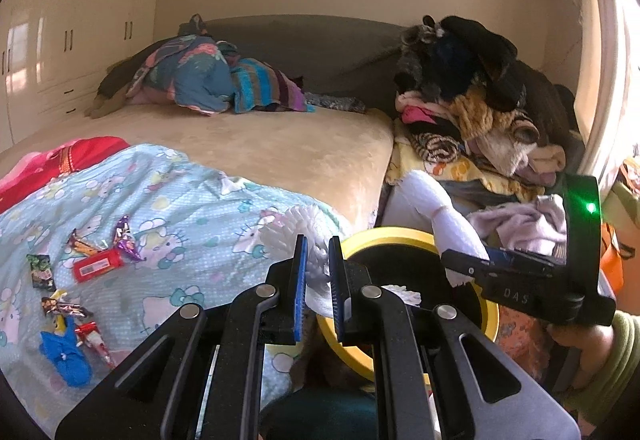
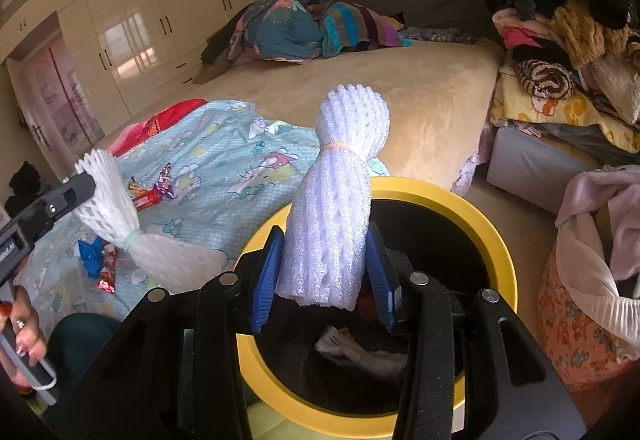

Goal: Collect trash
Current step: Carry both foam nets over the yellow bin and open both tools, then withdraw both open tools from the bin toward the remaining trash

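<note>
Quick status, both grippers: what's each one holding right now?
Left gripper: shut on a white foam net.
Right gripper: shut on another foam net bundle, above the yellow bin.

Big bed (image 1: 280,151) with a tan cover, a Hello Kitty sheet (image 1: 180,207) spread across the near end. Crumpled blankets (image 1: 208,79) sit by the grey headboard (image 1: 312,43). Cream wardrobes (image 2: 132,27) along the wall, clothes pile (image 1: 472,95) off to the right.
</note>
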Motion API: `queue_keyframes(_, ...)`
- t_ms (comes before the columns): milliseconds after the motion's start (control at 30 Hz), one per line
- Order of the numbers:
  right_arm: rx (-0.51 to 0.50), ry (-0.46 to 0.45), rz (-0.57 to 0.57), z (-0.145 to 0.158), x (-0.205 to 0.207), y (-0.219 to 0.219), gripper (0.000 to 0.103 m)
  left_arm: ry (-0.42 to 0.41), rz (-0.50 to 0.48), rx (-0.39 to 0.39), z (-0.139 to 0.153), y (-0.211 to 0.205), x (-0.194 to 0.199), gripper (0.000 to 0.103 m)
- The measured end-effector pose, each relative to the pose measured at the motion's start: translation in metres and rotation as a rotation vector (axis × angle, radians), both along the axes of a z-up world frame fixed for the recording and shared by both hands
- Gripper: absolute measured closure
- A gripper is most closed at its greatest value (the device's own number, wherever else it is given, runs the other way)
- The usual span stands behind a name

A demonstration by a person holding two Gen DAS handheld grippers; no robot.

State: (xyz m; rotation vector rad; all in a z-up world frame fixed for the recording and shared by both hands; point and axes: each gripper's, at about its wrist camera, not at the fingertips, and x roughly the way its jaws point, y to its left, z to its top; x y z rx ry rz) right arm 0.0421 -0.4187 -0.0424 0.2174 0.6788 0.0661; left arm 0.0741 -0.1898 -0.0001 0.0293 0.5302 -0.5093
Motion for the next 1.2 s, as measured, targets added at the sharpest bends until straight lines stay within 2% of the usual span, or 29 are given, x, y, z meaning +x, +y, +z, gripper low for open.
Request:
queue_keyframes(467, 0.032, 0.049, -0.064, -0.015, 0.003, -0.034, 0.068, 0.02, -0.084, 0.08, -0.025, -0.043, 0.0, 0.092)
queue_keyframes(933, 0.053, 0.112, -0.062, -0.037, 0.004, -0.043, 0.068, 0.106, -0.104, 0.069, -0.049, -0.068, 0.025, 0.092)
queue_keyframes(1000, 0.056, 0.122, -0.067, -0.041, 0.004, -0.044, 0.065, 0.112, -0.117, 0.061, -0.052, -0.07, 0.026, 0.092)
queue_keyframes(1033, 0.06, 0.131, -0.069, -0.043, 0.005, -0.045, 0.064, 0.112, -0.119, 0.062, -0.052, -0.07, 0.027, 0.088)
queue_keyframes(1100, 0.065, 0.139, -0.076, -0.046, 0.005, -0.047, 0.058, 0.124, -0.117, 0.065, -0.055, -0.07, 0.029, 0.066)
queue_keyframes(1133, 0.066, 0.143, -0.084, -0.047, 0.005, -0.049, 0.055, 0.131, -0.106, 0.063, -0.057, -0.069, 0.03, 0.045)
queue_keyframes(1167, 0.069, 0.145, -0.093, -0.048, 0.005, -0.05, 0.049, 0.134, -0.091, 0.06, -0.057, -0.067, 0.031, 0.033)
queue_keyframes(1200, 0.073, 0.144, -0.107, -0.049, 0.005, -0.052, 0.045, 0.138, -0.076, 0.058, -0.057, -0.065, 0.032, 0.03)
